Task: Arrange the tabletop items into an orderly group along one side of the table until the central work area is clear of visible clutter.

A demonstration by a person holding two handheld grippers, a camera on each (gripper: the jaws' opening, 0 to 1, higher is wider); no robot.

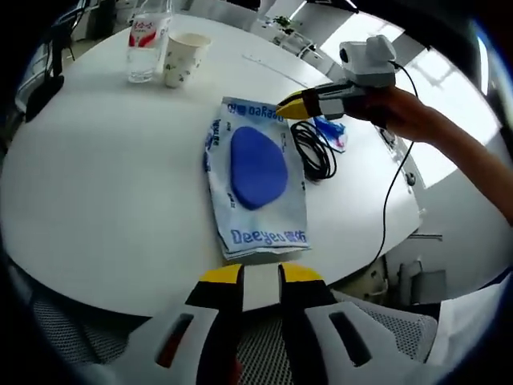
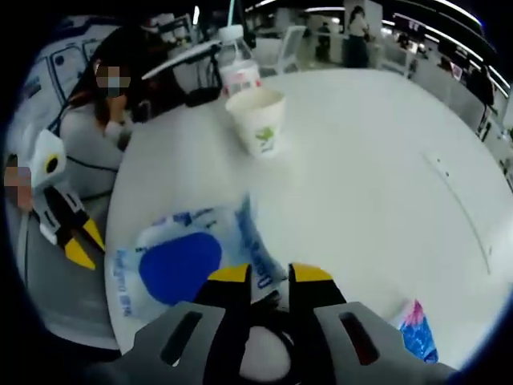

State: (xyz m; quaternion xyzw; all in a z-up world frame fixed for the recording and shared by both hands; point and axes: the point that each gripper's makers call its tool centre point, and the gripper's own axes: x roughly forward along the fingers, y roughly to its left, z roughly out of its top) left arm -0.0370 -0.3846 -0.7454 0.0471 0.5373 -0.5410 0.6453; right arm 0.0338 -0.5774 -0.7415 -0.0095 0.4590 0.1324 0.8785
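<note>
While the wet-wipe pack [image 1: 256,180] lies flat near the desk's [image 1: 104,208] near edge, just ahead of the left tongs [image 1: 260,277], no item is yet held. Pack: white and blue, blue oval lid on top, its near end just beyond the left tips. In the right gripper view the same pack [image 2: 180,261] sits just ahead and left of the right tongs [image 2: 271,277].

Black cable coil [image 1: 314,148]: beside the pack, on its right as the left tongs see it, touching or nearly touching the pack's edge. It lies directly under the right tongs [image 1: 300,107], which hang over the pack's far corner. A small blue-and-pink wrapper [image 2: 417,333] lies right of the right tongs, close to the coil.

Paper cup [image 2: 260,120] and water bottle [image 2: 239,68]: standing upright, side by side, well beyond both tongs toward the far edge.

Left tongs: narrow gap between the jaws, nothing between them. Right tongs: likewise narrow, nothing gripped; the cable is below the tips, not in them.

Step in hand, as judged: early in the tidy-up, the right tongs approaching the cable or the pack's corner. Next move calls for lowering onto the coil, closing on several loops so it lifts as one bundle, then carrying it toward the cup and bottle. Loose loops may snag the pack.
</note>
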